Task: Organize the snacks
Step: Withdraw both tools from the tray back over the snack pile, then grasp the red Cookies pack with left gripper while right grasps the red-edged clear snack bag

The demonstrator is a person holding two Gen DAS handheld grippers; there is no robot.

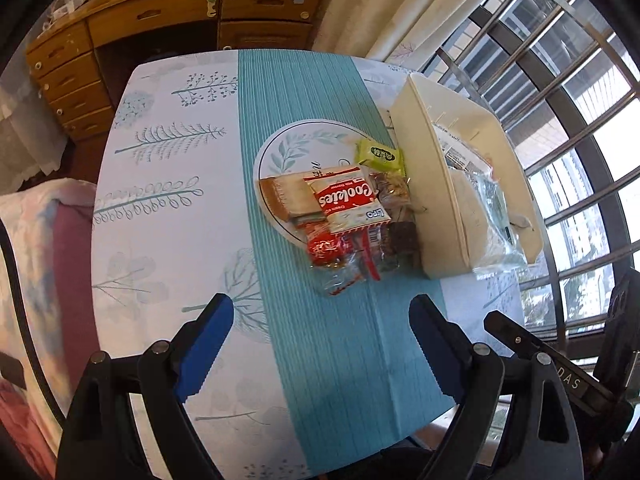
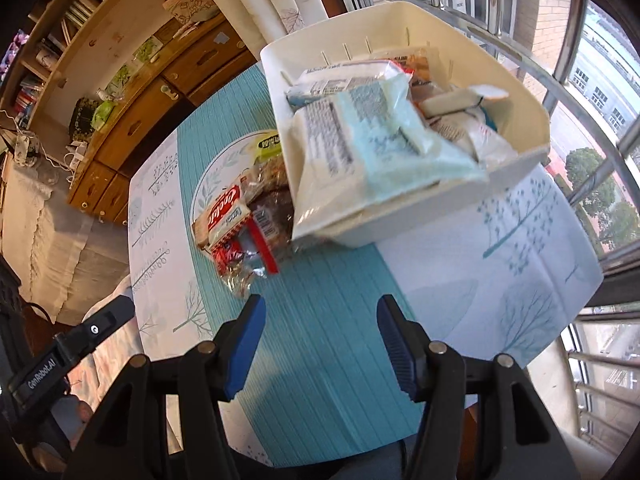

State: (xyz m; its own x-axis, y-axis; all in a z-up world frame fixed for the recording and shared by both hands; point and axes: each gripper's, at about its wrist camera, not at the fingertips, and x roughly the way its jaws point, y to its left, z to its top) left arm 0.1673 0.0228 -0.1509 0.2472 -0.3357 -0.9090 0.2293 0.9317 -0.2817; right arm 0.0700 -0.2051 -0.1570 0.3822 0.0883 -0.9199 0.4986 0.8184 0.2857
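The snack pile [image 1: 348, 216] is lying just beside the white bin [image 1: 420, 184], ahead of the wide, empty left gripper [image 1: 320, 344]; the right gripper [image 2: 320, 344] is half open, holding nothing.

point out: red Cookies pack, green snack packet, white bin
red Cookies pack [image 1: 344, 200], left wrist view, on the red printed face.
green snack packet [image 1: 379, 156], left wrist view, middle of the wrapper.
white bin [image 2: 516, 160], right wrist view, on its near side wall.

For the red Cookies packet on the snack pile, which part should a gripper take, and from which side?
Probably the Cookies packet by its two long edges, coming from above: it lies flat on top of the pile on the plate, nothing covering it. The open left gripper looks wide enough.
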